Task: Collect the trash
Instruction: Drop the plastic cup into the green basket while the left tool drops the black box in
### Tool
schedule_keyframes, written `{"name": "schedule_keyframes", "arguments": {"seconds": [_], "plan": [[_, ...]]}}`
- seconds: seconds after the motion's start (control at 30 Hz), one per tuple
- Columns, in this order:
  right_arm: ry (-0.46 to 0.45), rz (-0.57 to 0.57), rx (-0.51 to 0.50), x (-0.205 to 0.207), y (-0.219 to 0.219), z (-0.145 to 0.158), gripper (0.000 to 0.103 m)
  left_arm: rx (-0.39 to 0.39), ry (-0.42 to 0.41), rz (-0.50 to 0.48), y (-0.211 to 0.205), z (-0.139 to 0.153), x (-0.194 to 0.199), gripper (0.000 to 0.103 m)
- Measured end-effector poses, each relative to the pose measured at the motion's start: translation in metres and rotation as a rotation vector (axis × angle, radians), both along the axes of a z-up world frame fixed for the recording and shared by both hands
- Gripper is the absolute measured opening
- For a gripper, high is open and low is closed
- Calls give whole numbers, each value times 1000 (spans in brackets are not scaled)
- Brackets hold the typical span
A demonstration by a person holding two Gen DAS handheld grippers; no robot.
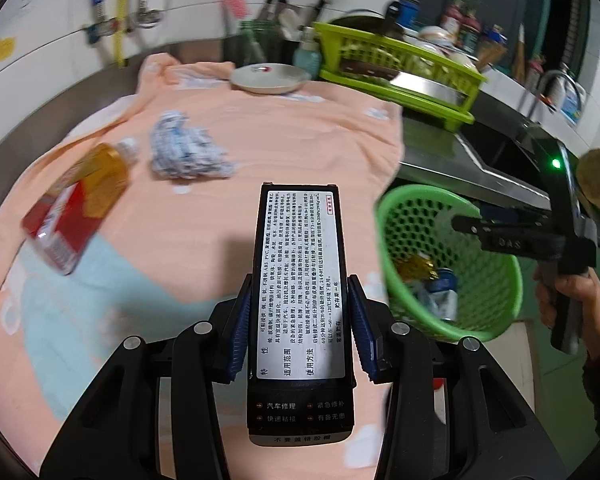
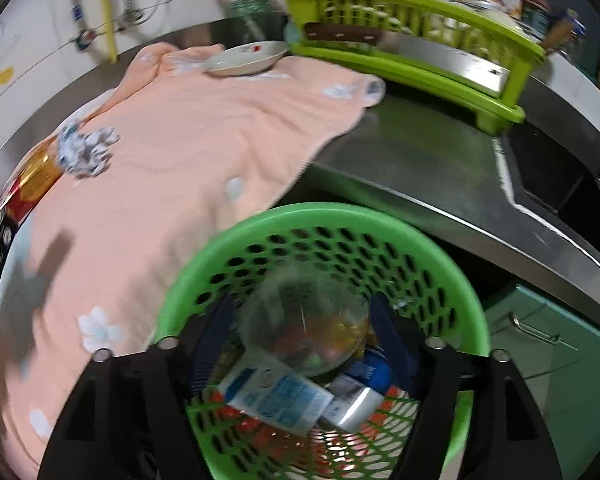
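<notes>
One black box [image 1: 300,304] pinched in left gripper [image 1: 300,328] above peach towel [image 1: 260,140]. One bottle [image 1: 76,208] at ten o'clock, one crumpled paper [image 1: 188,152] at eleven. Right gripper [image 2: 300,344] spread over one green basket [image 2: 324,216] at three o'clock.

Black box [image 1: 300,308], white label panel: dense Chinese print in rotated columns, with bold headings 特性, 适用范围 and 使用方法; the body names ABS and PVC among the materials, and the last lines read 常温贮存 and 贮存期一年 (the finer print is only partly legible). Below the panel, on the black face, four red-arrowed phrases: 汽车修理, 紧急修补, 快速粘接, 有备无患. On the box's silver bottom edge: 不要盖错胶帽. A small red-framed mark sits at the panel's top corner, too small to read. Right gripper [image 1: 466,226] body: faint raised letters, apparently "DAS". Bottle [image 1: 78,206] label: red and gold, blurred, unreadable.
</notes>
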State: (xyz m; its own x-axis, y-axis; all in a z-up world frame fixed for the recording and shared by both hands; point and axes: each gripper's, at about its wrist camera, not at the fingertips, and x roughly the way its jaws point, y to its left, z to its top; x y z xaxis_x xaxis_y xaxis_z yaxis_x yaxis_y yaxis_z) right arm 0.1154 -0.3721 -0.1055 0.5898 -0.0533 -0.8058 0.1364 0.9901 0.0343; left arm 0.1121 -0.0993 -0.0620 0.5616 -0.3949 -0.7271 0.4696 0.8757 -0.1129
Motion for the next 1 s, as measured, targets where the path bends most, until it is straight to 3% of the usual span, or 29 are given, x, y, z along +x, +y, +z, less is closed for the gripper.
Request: {"name": "schedule_keyframes", "arguments": {"seconds": [0.37, 0.87, 1.0], "plan": [[-92, -55, 6, -33, -40, 29, 82, 36, 25, -145, -83, -9, -13, 44], [-179, -120, 2, -77, -79, 61, 84, 62, 100, -309, -198, -46, -21, 46], [-186, -119, 4, -80, -81, 63, 84, 49, 105, -322, -210, -49, -24, 62]]}}
